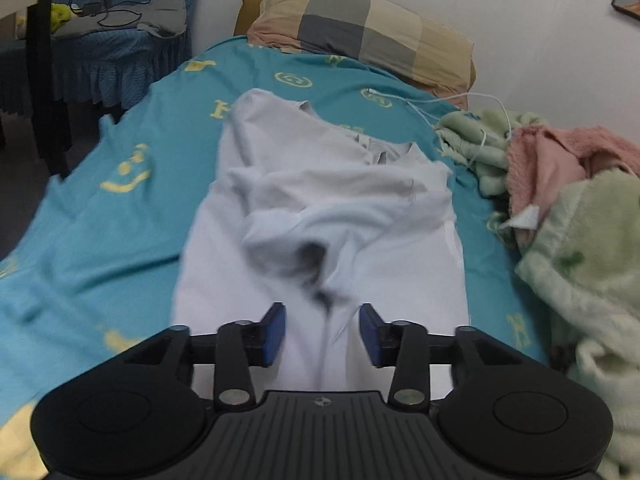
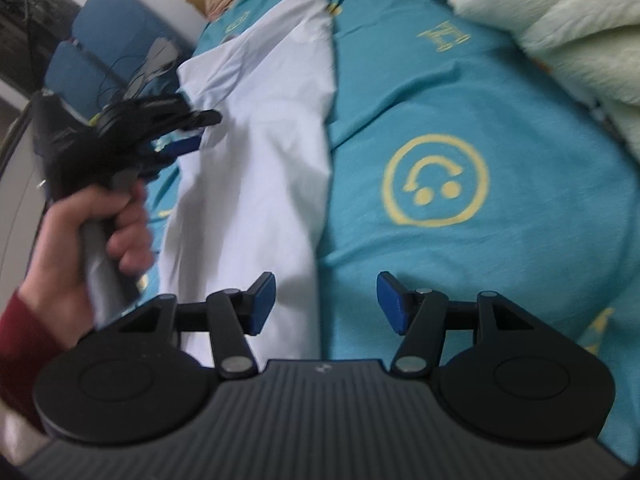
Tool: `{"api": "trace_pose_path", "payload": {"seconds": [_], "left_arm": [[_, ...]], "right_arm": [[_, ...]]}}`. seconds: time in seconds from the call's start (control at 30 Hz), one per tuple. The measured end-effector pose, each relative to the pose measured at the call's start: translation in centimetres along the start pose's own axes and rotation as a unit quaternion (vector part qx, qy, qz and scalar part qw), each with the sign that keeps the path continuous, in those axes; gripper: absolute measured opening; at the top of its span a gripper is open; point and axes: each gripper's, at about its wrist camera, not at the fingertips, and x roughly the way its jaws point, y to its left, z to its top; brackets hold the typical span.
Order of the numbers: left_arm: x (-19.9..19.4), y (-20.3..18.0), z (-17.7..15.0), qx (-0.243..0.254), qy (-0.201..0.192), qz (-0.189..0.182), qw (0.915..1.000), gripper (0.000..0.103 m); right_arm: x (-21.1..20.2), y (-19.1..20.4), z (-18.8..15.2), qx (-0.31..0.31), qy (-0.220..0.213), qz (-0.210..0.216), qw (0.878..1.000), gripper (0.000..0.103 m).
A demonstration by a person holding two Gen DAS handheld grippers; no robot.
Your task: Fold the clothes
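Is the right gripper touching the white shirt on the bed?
Cannot tell. The right wrist view shows the right gripper open above the white shirt, but a gap or contact at the pads is not plain.

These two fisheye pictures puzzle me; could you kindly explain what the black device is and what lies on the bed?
A person holds a hand-operated two-finger gripper in each hand; a camera on each looks along its blue-padded fingers. One picture is from the left gripper, the other from the right gripper. Both are open and hold nothing. A white shirt lies partly folded on a teal bedsheet printed with yellow smileys. The right view also shows the person's left hand gripping the other tool's handle. A checked pillow and fleece blankets lie nearby.
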Motion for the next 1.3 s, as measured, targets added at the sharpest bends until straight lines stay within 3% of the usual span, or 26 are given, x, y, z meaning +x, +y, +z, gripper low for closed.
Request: {"api": "trace_pose_path", "payload": {"seconds": [0.07,0.13,0.23,0.33,0.47,0.53,0.77,0.8,0.83,0.87,0.9,1.13,1.3], "left_arm": [[-3.7,1.2,-2.0,0.015,0.016,0.023,0.9995,0.069],[-7.0,2.4,-4.4,0.024,0.043,0.050,0.9975,0.074],[-11.2,4.9,-8.7,-0.023,0.087,0.069,0.9935,0.076],[-13.1,7.2,-12.6,-0.087,0.143,0.043,0.9849,0.076],[-12.9,9.2,-16.0,-0.138,0.185,0.025,0.9726,0.077],[-13.1,9.2,-16.1,-0.136,0.181,0.010,0.9740,0.082],[-14.1,8.5,-17.1,-0.099,0.192,-0.039,0.9757,0.080],[-14.2,8.6,-17.2,-0.099,0.194,-0.047,0.9749,0.079],[-14.3,8.6,-17.3,-0.098,0.196,-0.055,0.9741,0.078],[-14.3,8.7,-17.4,-0.098,0.198,-0.061,0.9733,0.077],[-14.4,8.8,-17.5,-0.098,0.200,-0.064,0.9728,0.076],[-14.7,9.9,-18.1,-0.122,0.212,-0.081,0.9662,0.071],[-14.8,9.2,-18.8,-0.104,0.237,-0.089,0.9617,0.078]], "right_arm": [[0.1,0.2,-0.1,-0.002,0.007,0.004,1.000,0.060],[0.0,0.4,-0.4,-0.004,0.013,0.012,1.000,0.060],[-0.5,0.9,-1.1,-0.006,0.022,0.031,0.999,0.060],[-1.4,1.4,-2.5,-0.004,0.039,0.050,0.998,0.059],[-1.5,2.5,-4.3,-0.015,0.077,0.047,0.996,0.060],[-0.9,3.0,-5.2,-0.019,0.107,0.035,0.993,0.059],[-0.4,6.7,-8.3,-0.113,0.165,-0.007,0.980,0.057],[-0.5,7.2,-8.6,-0.133,0.166,-0.021,0.977,0.047],[-0.6,7.7,-8.9,-0.152,0.167,-0.036,0.973,0.024],[-1.1,7.8,-8.7,-0.160,0.165,-0.047,0.972,0.014],[-1.5,8.0,-8.6,-0.168,0.162,-0.059,0.971,0.012],[-4.7,4.9,-6.2,-0.150,0.141,-0.103,0.973,0.010],[-3.2,3.5,-6.6,-0.096,0.179,-0.065,0.977,0.014]]}}
